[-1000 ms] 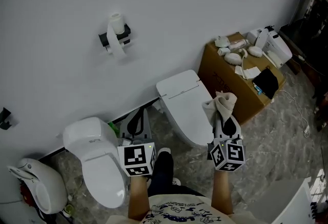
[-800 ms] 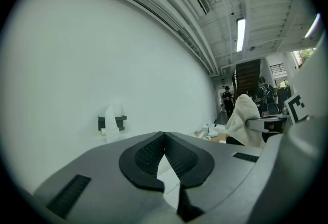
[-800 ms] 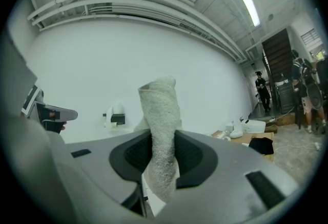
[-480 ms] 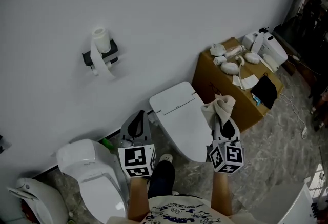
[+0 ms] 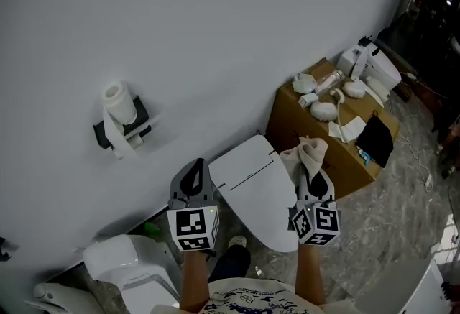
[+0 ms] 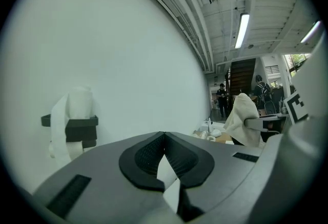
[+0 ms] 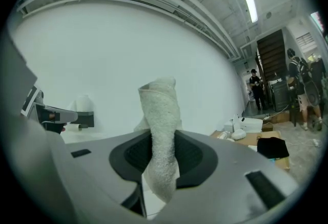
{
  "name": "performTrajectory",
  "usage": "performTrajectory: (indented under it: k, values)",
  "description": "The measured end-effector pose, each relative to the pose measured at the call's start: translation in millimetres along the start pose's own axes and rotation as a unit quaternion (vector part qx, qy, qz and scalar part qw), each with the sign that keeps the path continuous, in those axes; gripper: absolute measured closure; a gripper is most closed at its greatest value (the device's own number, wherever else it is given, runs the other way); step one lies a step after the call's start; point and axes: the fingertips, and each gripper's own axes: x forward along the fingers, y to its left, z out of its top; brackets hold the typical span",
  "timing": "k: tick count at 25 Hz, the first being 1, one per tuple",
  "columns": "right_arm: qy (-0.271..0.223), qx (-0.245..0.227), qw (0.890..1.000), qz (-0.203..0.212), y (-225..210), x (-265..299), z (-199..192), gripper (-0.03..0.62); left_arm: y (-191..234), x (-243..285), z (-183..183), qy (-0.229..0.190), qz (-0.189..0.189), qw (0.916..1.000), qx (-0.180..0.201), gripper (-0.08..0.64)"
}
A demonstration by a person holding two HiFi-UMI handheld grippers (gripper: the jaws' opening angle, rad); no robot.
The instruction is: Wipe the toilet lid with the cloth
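Off-white terry cloth [image 7: 161,130] stands upright, pinched between the jaws of the right gripper [image 7: 163,142]. The head view places it over the right edge of the closed white toilet lid [image 5: 251,187]; whether they touch cannot be told. The left gripper [image 6: 164,136] has its jaws pressed together on nothing, at the lid's left. Only the gripper views show people far back; only the head view shows the cluttered cardboard box [image 5: 316,129] beside the toilet.

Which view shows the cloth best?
Right gripper view: the cloth stands large and central, pinched in the right gripper. Head view shows it small, bunched at that gripper's tip; left gripper view catches it sideways, at right.
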Motion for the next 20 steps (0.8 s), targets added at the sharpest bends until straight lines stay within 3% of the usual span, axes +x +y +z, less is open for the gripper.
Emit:
performTrajectory:
  k: [9, 20]
  values:
    - [0.030, -0.002, 0.999, -0.033, -13.1, 81.2, -32.1, 0.494, 21.0, 96.4, -31.3, 0.032, -0.036, 0.9988, 0.001, 0.557]
    - [0.090, 0.001, 0.995, -0.054, -37.9, 123.9, -76.0, 0.494, 16.6, 156.1, -75.9, 0.094, -0.062, 0.9936, 0.006, 0.557]
